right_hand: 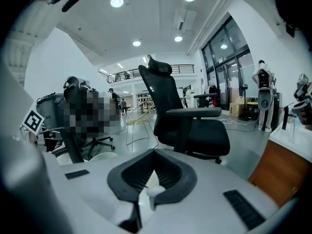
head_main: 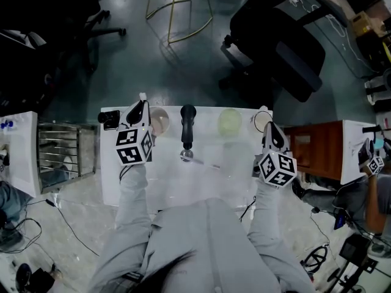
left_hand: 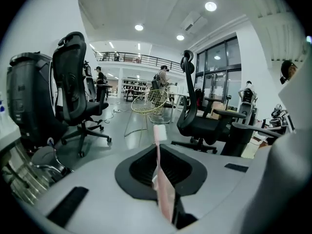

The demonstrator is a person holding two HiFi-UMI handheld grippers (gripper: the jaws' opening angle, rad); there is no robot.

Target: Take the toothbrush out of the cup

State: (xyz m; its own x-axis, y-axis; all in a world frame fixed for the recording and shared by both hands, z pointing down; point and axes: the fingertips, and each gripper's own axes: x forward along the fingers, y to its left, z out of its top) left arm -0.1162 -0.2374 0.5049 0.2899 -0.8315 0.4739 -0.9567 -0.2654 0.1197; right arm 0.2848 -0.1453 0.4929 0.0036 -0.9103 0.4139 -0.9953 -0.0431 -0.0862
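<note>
My left gripper (head_main: 142, 105) is over a pale pink cup (head_main: 161, 121) at the back of the white table (head_main: 183, 191). In the left gripper view, that gripper (left_hand: 161, 174) is shut on a pink toothbrush (left_hand: 159, 133) whose white bristle head sticks up past the fingertips. My right gripper (head_main: 268, 128) is beside a white cup (head_main: 261, 118) at the table's back right. In the right gripper view, its jaws (right_hand: 152, 177) are closed on a thin white object (right_hand: 154, 191); what that object is cannot be made out.
A pale green cup (head_main: 230, 122) and a black upright handle (head_main: 187, 130) with a thin rod (head_main: 204, 162) at its foot stand between the grippers. A wire rack (head_main: 61, 154) is left of the table and a wooden cabinet (head_main: 316, 148) right. Office chairs (head_main: 281, 47) stand beyond.
</note>
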